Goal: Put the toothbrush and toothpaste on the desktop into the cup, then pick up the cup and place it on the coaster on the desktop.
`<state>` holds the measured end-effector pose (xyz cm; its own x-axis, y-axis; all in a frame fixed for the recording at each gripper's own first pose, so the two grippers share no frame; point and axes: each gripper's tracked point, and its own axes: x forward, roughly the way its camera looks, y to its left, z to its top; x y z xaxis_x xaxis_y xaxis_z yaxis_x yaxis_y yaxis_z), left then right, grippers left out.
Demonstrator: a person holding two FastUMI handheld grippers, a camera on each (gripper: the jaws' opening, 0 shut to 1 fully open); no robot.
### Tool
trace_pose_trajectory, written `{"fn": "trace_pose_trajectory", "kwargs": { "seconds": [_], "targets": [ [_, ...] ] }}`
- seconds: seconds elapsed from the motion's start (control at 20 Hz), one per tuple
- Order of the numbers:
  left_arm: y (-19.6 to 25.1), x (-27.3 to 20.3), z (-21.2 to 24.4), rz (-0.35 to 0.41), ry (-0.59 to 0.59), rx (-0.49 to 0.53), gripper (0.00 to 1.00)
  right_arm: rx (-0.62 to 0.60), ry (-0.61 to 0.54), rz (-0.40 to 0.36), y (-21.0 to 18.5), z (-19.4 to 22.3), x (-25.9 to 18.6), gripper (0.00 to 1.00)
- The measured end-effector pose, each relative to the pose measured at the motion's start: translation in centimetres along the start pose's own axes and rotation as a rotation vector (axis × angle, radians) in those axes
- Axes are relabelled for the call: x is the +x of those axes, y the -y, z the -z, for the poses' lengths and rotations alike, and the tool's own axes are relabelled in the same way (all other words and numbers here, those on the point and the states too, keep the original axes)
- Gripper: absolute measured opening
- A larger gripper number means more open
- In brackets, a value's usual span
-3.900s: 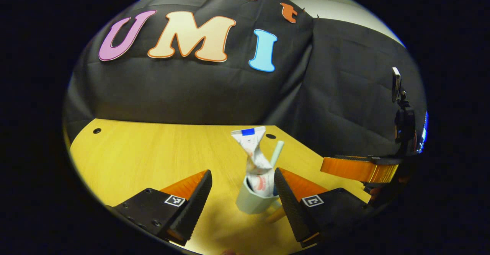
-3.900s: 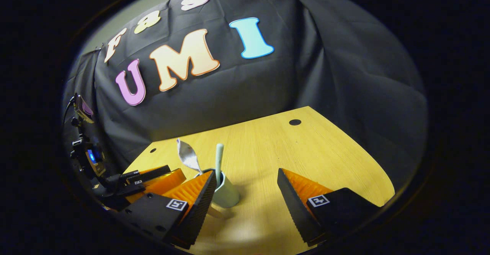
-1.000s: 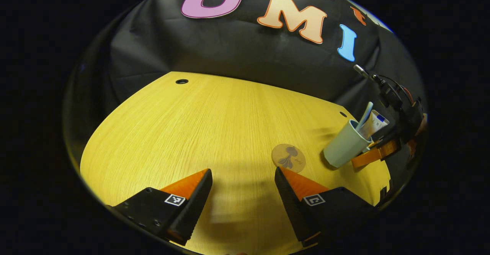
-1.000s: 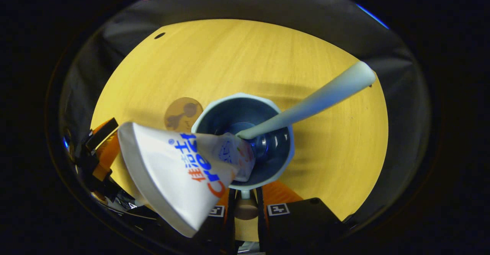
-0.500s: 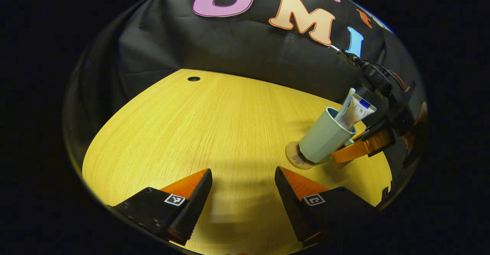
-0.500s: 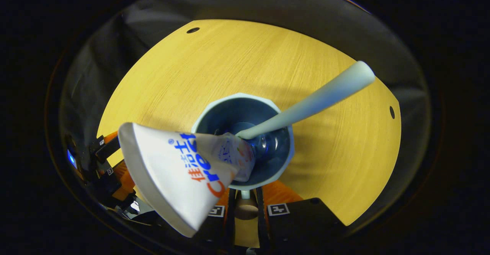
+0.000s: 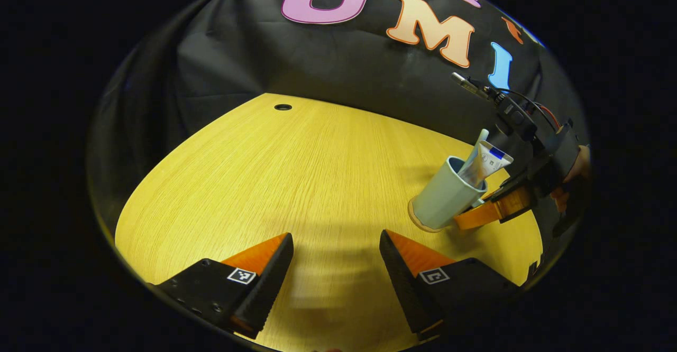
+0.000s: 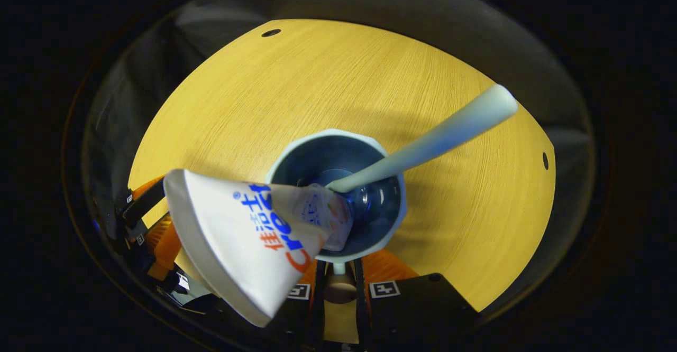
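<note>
In the left gripper view, a pale grey-green cup (image 7: 441, 197) leans to the left with its base on the round brown coaster (image 7: 415, 222), of which a thin edge shows. A white toothpaste tube (image 7: 485, 163) and a pale toothbrush (image 7: 481, 137) stick out of it. My right gripper (image 7: 484, 213) holds the cup from the right. The right gripper view looks down into the cup (image 8: 312, 161), past the toothpaste tube (image 8: 248, 230) and the toothbrush (image 8: 439, 135); my right gripper (image 8: 337, 283) is shut on the cup's near side. My left gripper (image 7: 336, 280) hangs open over the desk.
The yellow wooden desk (image 7: 264, 183) has a cable hole (image 7: 283, 107) near its back edge, and black cloth walls stand behind it. A hand (image 7: 579, 164) holds the right gripper. The left gripper (image 8: 153, 220) shows at the left of the right gripper view.
The right gripper has carried the cup leftward, from the air beside the coaster to on top of it. The left gripper stays open and has barely shifted.
</note>
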<state>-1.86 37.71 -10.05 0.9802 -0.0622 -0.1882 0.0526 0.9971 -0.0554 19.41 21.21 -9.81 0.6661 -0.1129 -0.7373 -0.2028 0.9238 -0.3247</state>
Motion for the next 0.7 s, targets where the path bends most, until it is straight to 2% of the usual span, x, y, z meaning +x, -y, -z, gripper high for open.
{"fn": "trace_pose_trajectory", "kwargs": {
  "seconds": [0.3,0.35,0.45,0.5,0.55,0.7],
  "targets": [
    [1.7,-0.7,-1.1,0.009,0.019,-0.003,0.95,0.021,0.040,-0.054,-0.8,-0.4,-0.9,0.34],
    [2.1,-0.8,-1.1,0.013,0.022,-0.002,0.95,0.021,0.049,-0.060,-0.6,-0.3,-1.2,0.44],
    [3.3,-0.9,-1.3,0.020,0.025,0.009,0.95,0.021,0.064,-0.072,-0.3,0.3,-2.2,0.81],
    [3.9,-1.1,-1.4,0.025,0.027,0.016,0.95,0.029,0.076,-0.080,-0.1,0.8,-2.6,0.93],
    [4.5,-1.3,-1.5,0.029,0.031,0.023,0.95,0.048,0.090,-0.095,-0.1,1.2,-3.1,0.99],
    [6.8,-2.0,-2.0,0.052,0.046,0.037,0.95,0.122,0.145,-0.150,0.5,2.9,-4.7,1.00]
  ]
}}
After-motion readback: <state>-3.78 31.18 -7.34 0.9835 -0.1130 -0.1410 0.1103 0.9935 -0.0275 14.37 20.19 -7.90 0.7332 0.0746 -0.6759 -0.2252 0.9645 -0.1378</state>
